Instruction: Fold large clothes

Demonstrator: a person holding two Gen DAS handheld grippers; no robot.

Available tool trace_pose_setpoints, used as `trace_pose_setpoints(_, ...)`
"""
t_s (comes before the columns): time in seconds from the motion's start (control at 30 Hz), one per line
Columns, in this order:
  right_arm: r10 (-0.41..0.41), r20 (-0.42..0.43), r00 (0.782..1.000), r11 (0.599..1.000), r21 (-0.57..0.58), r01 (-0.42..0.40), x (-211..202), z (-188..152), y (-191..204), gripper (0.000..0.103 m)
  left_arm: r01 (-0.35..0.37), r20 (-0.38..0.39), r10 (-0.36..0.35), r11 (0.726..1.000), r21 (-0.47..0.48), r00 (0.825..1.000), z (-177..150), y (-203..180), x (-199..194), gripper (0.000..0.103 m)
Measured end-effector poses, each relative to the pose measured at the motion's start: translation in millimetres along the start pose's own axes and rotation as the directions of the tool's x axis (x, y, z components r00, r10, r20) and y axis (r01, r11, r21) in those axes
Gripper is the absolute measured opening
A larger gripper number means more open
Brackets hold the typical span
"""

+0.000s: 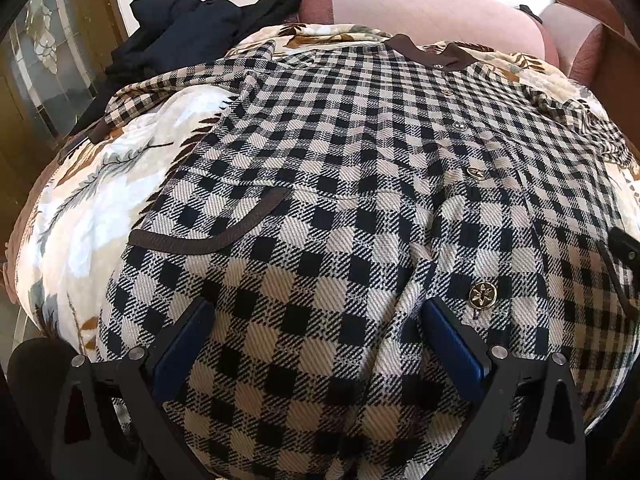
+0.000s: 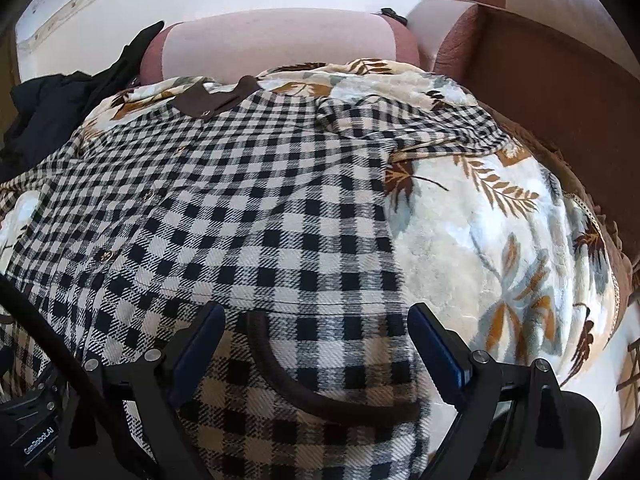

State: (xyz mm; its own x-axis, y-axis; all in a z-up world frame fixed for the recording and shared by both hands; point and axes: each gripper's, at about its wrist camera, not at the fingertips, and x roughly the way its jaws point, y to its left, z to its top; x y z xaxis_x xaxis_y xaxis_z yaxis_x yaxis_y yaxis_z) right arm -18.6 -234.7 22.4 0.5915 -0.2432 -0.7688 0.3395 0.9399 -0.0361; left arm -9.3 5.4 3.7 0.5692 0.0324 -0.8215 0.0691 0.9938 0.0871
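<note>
Sofa (image 2: 280, 40), pink and brown, carries a floral blanket (image 2: 500, 240); on the blanket the checked coat (image 1: 340, 160) lies spread flat, front up, long axis running away from both cameras, brown collar (image 1: 430, 54) at the far end. Dark clothes (image 1: 180, 36) heaped far left. Left gripper (image 1: 320, 344) and right gripper (image 2: 316, 344) low over the hem, fingers wide apart, holding nothing.

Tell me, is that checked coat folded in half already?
No, the checked coat lies spread flat on the floral blanket, front buttons up, collar at the far end and one sleeve stretched out sideways.
</note>
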Motion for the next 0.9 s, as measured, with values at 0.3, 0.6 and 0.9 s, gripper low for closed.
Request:
trace_pose_setpoints(0.3, -0.094, 0.059, 0.994, 0.993, 0.07, 0.09, -43.0, -3.6, -44.8, 0.095, 0.024, 0.012, -0.025, 0.999, 0.033, 1.0, -4.8, 0.1, 1.0, 0.103)
trace_pose_setpoints(0.6, -0.142, 0.082, 0.986, 0.979, 0.156, 0.128, -72.2, -10.4, -75.5, 0.095, 0.033, -0.002, -0.033, 0.999, 0.029, 0.999, -9.2, -1.4, -0.8, 0.103)
trace_pose_setpoints(0.9, -0.12, 0.104, 0.987, 0.991, 0.067, 0.114, -86.8, -20.0, -48.6, 0.095, 0.061, 0.023, -0.061, 0.998, 0.034, 0.998, -15.1, 1.0, -3.0, 0.103)
